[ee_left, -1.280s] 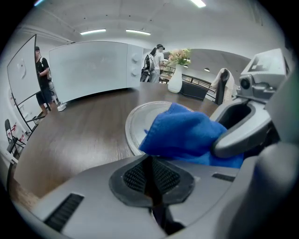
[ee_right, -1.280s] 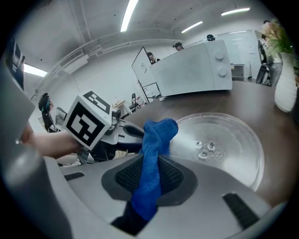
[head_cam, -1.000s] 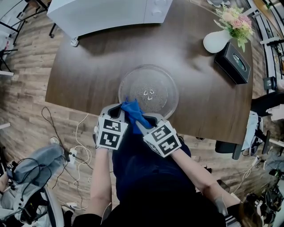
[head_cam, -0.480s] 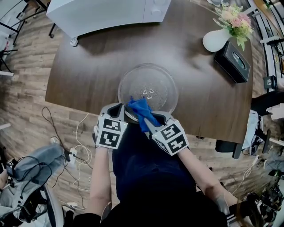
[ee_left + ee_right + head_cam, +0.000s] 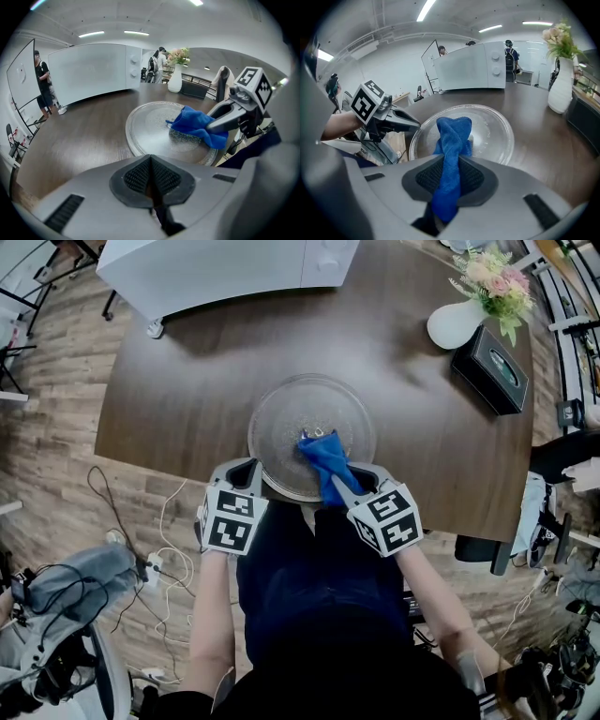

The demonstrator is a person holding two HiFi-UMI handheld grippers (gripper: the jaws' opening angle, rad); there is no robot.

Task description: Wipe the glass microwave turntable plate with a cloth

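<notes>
We press the blue cloth [image 5: 324,454] onto the glass plate [image 5: 281,423], right gripper [image 5: 343,486] fingers clamping it. The left gripper [image 5: 248,468], fingers together, empty, flanks the rim

The cloth [image 5: 328,460] covers part of the plate [image 5: 281,427], whose centre is seemingly hidden beneath.

Plate [image 5: 286,413] on table [image 5: 187,381], nr front edge; cloth [image 5: 325,456] on plate's front-right part. Microwave [image 5: 225,268] behind, back-left. Vase [image 5: 457,326] back-right, box [image 5: 491,371] just beside, front-right of it.
</notes>
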